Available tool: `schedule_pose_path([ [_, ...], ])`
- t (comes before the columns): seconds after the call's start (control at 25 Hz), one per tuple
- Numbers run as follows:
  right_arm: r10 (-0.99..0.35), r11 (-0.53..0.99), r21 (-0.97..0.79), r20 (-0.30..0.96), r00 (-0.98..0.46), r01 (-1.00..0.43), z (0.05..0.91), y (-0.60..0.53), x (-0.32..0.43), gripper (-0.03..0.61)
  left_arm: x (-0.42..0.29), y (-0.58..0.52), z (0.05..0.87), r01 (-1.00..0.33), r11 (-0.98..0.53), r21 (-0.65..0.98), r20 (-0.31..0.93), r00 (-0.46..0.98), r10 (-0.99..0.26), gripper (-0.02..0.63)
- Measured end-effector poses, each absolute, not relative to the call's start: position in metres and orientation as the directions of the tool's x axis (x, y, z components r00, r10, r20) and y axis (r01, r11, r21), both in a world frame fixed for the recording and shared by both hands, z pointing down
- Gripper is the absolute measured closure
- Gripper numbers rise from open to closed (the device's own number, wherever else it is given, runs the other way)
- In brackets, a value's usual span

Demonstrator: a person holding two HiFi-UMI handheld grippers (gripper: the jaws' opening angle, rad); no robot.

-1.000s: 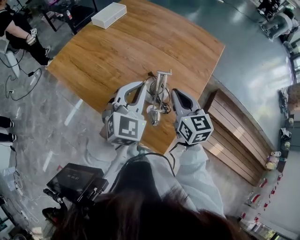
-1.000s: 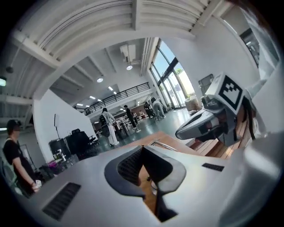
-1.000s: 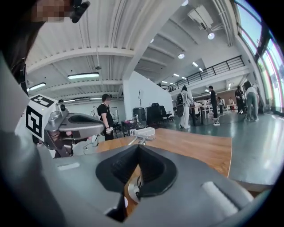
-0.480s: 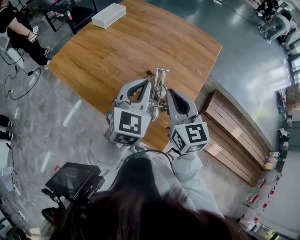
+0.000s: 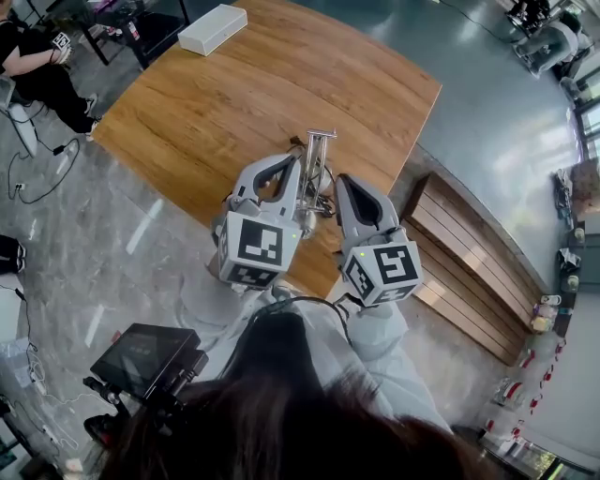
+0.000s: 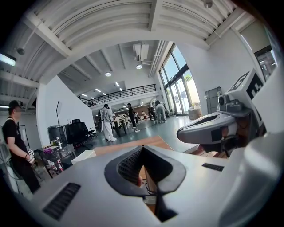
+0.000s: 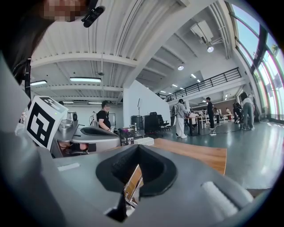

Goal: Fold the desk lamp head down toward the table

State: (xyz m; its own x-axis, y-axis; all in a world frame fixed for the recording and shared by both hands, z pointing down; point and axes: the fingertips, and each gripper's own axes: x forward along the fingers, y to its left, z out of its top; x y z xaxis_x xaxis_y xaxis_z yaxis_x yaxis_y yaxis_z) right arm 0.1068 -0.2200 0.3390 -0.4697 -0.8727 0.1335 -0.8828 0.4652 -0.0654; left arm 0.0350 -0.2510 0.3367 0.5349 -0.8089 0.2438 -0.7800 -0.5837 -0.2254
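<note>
Pretty bright overall, mostly daylight pouring through the tall windows (image 6: 177, 86), plus a ceiling strip light (image 7: 84, 80). Shiny floor (image 5: 487, 141) throws soft glare; the surface (image 5: 234, 103) is evenly lit. Heavy fisheye bending everywhere, and black corners in both gripper views.

lamp (image 5: 319, 155): 1 | left gripper (image 5: 301, 163), right gripper (image 5: 339, 181): 2 | table (image 5: 234, 94): 1 | white box (image 5: 213, 29): 1

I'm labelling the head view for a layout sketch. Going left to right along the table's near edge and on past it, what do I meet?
left gripper → desk lamp → right gripper → wooden bench
</note>
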Motion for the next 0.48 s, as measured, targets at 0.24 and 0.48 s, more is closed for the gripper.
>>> schedule_pose_path([
  [0.24, -0.872, 0.466, -0.066, 0.134, -0.471, -0.882, 0.3389, -0.2193, 0.1076, 0.578, 0.0357, -0.2503, 0.3356, -0.777, -0.586, -0.232, 0.241, 0.538, -0.808, 0.612],
  [0.48, -0.869, 0.470, -0.075, 0.139, -0.476, -0.880, 0.3430, -0.2175, 0.1058, 0.578, 0.0330, -0.2499, 0.3402, -0.778, -0.584, -0.230, 0.254, 0.531, -0.808, 0.612],
])
